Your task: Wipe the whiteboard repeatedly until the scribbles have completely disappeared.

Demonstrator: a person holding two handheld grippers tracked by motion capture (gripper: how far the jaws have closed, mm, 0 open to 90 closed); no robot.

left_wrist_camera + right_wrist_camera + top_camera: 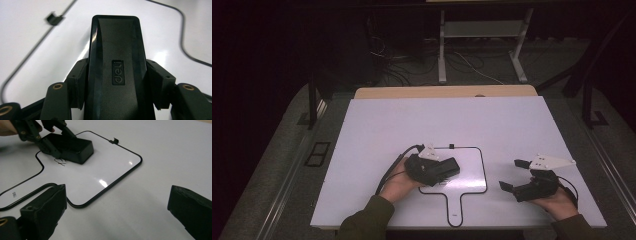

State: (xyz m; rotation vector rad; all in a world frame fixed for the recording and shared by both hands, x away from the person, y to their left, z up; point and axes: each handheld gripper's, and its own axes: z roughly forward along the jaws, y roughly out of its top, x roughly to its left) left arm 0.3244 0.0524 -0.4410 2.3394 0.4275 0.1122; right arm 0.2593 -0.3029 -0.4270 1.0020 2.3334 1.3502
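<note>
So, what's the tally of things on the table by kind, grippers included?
Grippers: 2, left gripper and right gripper
Black eraser blocks: 1, eraser
Handled whiteboards: 1, whiteboard
Small black clips on the board's rim: 1, clip
Total: 5

High view: dim room, dark surround, white surface [512, 130] evenly lit, violet cast. Gripper views: overhead glare spots on whiteboard [107, 173]; near tongs soft-focused; slight edge blur.

Black eraser [71, 148] flat on whiteboard [107, 170]
</note>
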